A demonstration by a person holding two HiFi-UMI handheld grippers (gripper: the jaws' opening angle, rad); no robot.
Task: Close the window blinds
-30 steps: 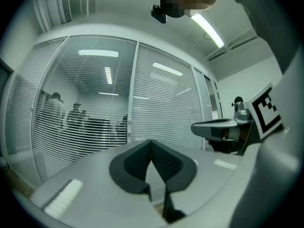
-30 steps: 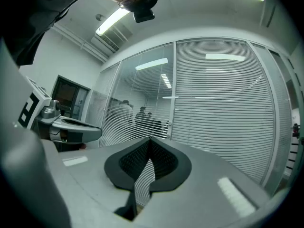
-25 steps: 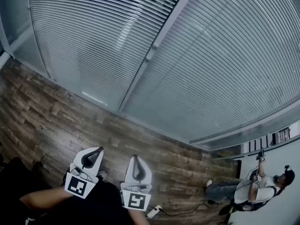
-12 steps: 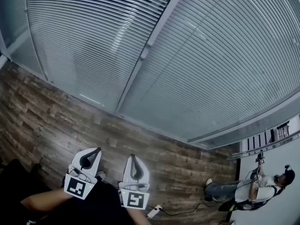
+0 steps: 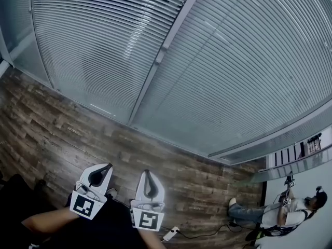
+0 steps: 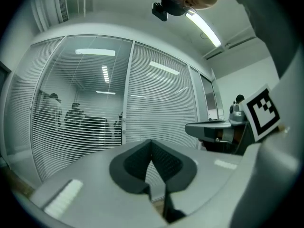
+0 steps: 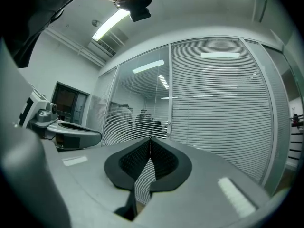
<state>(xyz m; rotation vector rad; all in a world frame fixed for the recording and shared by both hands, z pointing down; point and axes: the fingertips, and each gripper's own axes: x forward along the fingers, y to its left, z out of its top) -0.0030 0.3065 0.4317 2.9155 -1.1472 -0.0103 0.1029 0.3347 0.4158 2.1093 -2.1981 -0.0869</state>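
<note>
Slatted window blinds hang behind a glass wall, with a left panel (image 5: 98, 45) and a right panel (image 5: 244, 71) split by a metal post (image 5: 161, 56). In the left gripper view the left panel (image 6: 80, 113) has open slats with people showing through it, and the right panel (image 6: 161, 103) looks denser. My left gripper (image 5: 106, 166) and right gripper (image 5: 147, 172) sit side by side low in the head view, well short of the blinds. Both point level at the glass. The left gripper (image 6: 152, 141) is shut on nothing, and so is the right gripper (image 7: 150, 139).
A wood-plank floor (image 5: 52, 128) runs up to the foot of the glass wall. A white power strip (image 5: 170, 234) with a cable lies just right of my grippers. At the far right a person (image 5: 282, 214) sits on the floor holding grippers.
Both grippers keep their place and stay shut. The head view has shifted only slightly, and the person at the right sits a little lower in the picture.
</note>
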